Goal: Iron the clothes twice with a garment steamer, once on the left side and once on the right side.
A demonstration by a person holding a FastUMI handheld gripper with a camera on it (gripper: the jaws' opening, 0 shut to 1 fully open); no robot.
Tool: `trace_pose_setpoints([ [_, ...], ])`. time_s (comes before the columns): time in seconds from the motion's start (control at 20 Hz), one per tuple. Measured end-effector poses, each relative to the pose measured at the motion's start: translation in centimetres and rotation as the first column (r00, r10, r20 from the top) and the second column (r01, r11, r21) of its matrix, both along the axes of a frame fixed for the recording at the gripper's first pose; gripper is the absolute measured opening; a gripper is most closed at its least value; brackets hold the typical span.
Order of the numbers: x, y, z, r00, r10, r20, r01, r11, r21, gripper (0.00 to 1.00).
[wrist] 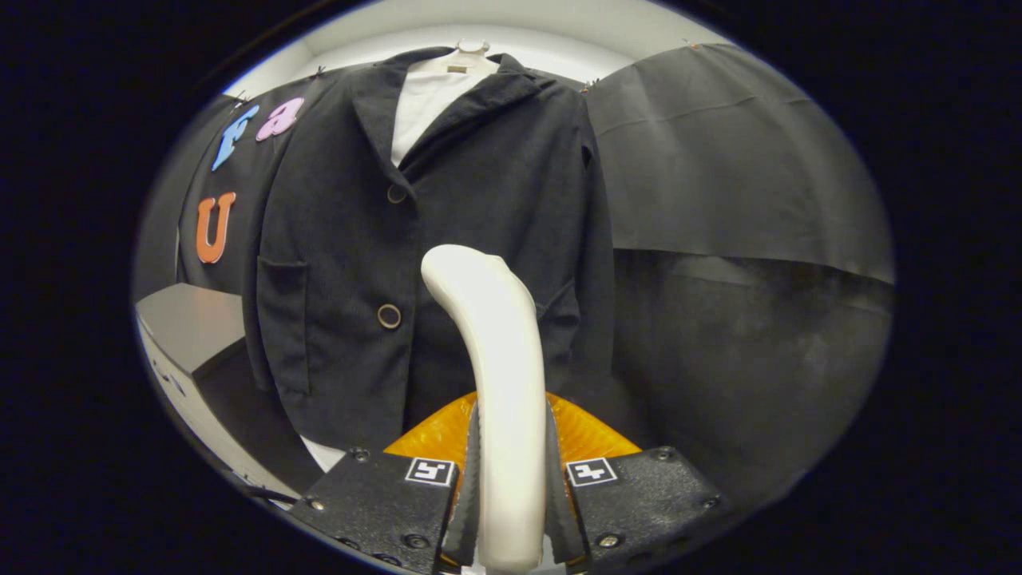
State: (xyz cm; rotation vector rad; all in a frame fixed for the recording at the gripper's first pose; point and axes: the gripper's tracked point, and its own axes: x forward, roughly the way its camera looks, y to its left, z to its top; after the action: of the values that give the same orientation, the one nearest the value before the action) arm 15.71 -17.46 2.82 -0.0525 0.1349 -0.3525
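My gripper (511,471) is shut on the white curved handle of the garment steamer (493,343), which rises between the fingers and bends toward the jacket. Behind the handle, an orange translucent part of the steamer (595,435) spreads out on both sides of the fingers. A dark jacket (351,239) hangs on a hanger beyond the fingers, front facing me, over a white shirt (423,100). It has two round buttons and a patch pocket (281,319). The steamer's top stands in front of the jacket's lower right half; whether it touches the cloth I cannot tell.
A grey-topped table or box (188,319) stands to the left of the jacket, partly behind its hem. Dark cloth (718,160) hangs to the right of the jacket, with a darker wall below it.
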Motion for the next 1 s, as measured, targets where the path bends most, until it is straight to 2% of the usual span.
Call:
trace_pose_setpoints([
  [0.4,0.0,0.9,-5.2,0.989,-0.024,-0.144,0.028,0.999,0.025,0.38],
  [0.8,-1.4,2.2,-10.5,0.963,-0.079,-0.259,0.092,0.995,0.038,0.38],
  [1.0,-3.1,5.0,-9.3,0.968,-0.116,-0.222,0.132,0.989,0.061,0.38],
])
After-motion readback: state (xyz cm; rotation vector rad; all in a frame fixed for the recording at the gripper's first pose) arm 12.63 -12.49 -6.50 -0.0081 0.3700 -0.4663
